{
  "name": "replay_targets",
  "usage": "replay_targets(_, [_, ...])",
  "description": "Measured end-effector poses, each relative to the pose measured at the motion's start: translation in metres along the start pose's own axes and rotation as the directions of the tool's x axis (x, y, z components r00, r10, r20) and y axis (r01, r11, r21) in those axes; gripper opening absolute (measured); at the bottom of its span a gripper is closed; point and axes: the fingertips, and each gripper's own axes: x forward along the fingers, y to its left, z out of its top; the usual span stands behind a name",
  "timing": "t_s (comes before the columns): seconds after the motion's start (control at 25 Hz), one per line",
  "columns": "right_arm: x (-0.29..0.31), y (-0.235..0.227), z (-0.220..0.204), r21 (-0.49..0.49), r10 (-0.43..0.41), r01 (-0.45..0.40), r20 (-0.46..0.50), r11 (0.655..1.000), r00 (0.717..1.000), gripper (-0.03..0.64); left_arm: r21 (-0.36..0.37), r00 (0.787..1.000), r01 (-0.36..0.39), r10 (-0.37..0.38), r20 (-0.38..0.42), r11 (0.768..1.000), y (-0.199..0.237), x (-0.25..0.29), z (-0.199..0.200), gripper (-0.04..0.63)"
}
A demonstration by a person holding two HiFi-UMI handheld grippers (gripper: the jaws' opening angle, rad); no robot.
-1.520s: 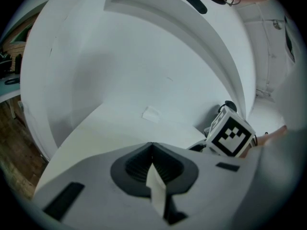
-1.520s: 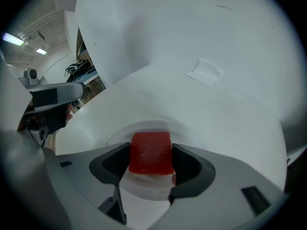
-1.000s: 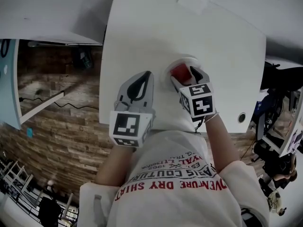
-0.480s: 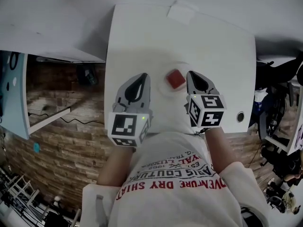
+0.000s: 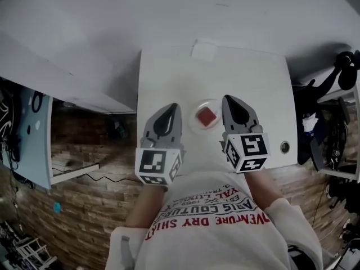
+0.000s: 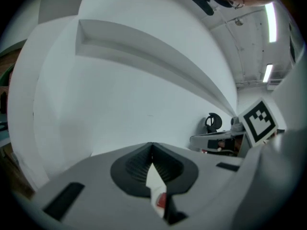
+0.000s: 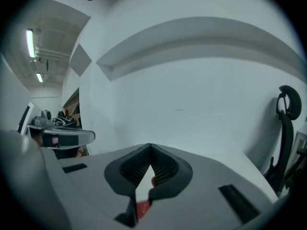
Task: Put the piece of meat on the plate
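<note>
Two hand-held grippers are positioned above a white table (image 5: 256,83), one on each side of the plate (image 5: 192,121). The piece of meat (image 5: 206,116), a red square block, lies at the centre of the plate, apart from both grippers. The left gripper (image 5: 167,114) is to the left of the plate. Its own view shows the jaws brought together, tips touching (image 6: 152,147), with nothing clamped; a red sliver of the meat (image 6: 161,201) shows through the gap below the tips. The right gripper (image 5: 232,107) is to the right of the plate. Its jaws are likewise closed tip to tip (image 7: 150,147) and carry nothing; the meat (image 7: 142,209) shows below them. Both grippers point away from the person toward the far edge of the table, where a white rectangular sheet (image 5: 206,50) lies flat. A round grommet (image 5: 284,147) sits near the table's front right corner.
</note>
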Motion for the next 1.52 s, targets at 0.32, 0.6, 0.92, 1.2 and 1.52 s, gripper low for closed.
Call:
replay_targets(0.32, [-0.035,0.013,0.052,-0.076,0.029,-0.012,0.224,0.997,0.974,0.012,0.084,0.987,0.002,-0.016,0.158,0.996,-0.011,-0.019,0.053,0.005])
replay_targets(0.6, [-0.037,0.01,0.044,-0.021,0.035,-0.031,0.194,0.999,0.98,0.012,0.146,0.984,0.002,-0.028,0.178,0.989,-0.017,-0.02,0.054,0.005])
replay_targets(0.92, [-0.037,0.011,0.036,0.023,0.033,-0.038,0.181,0.999,0.983,0.011,0.151,0.982,-0.015,-0.014,0.19,0.988,-0.012,-0.026,0.055,0.005])
replay_targets(1.2, [-0.034,0.015,0.033,0.021,0.046,-0.05,0.165,0.999,0.985,0.011,0.138,0.984,-0.005,-0.019,0.175,0.99,-0.013,-0.024,0.051,0.005])
replay_targets(1.52, [-0.026,0.017,0.02,0.033,0.063,-0.067,0.119,0.997,0.991,0.012,0.101,0.989,-0.008,-0.007,0.146,0.995,-0.006,-0.019,0.04,0.005])
